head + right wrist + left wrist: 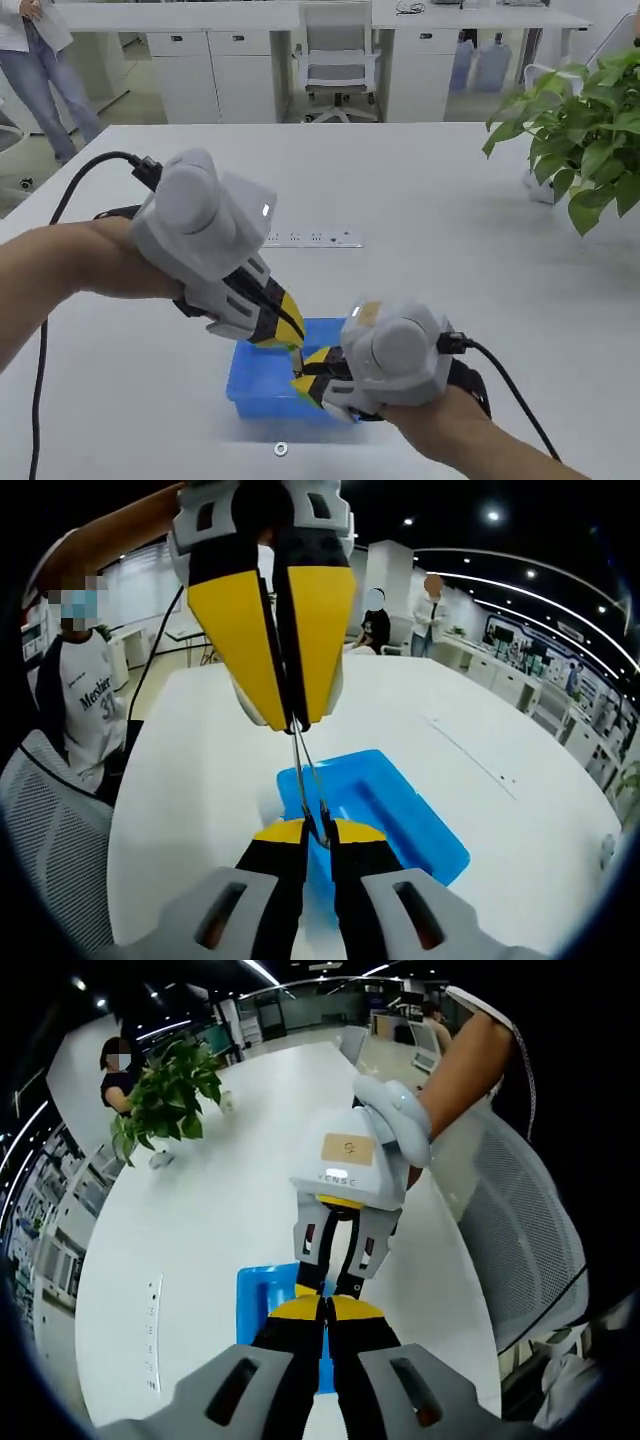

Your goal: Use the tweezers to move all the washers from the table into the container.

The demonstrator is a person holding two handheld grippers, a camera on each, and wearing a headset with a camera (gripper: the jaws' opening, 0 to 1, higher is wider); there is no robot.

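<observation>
A blue container (250,378) (400,815) (255,1295) sits on the white table near its front edge. My left gripper (295,340) (326,1306) (293,718) comes down over it from the left, shut on the upper end of thin metal tweezers (308,770). My right gripper (302,385) (318,832) (336,1278) reaches in from the right, shut on the tweezers' lower part just above the container. Whether the tips hold a washer is hidden. One small washer (281,449) lies on the table in front of the container.
A power strip (310,238) is set in the table (430,200) behind the grippers. A potted plant (590,130) stands at the right edge. An office chair (338,60) and a person (30,60) are beyond the far edge. Cables trail from both grippers.
</observation>
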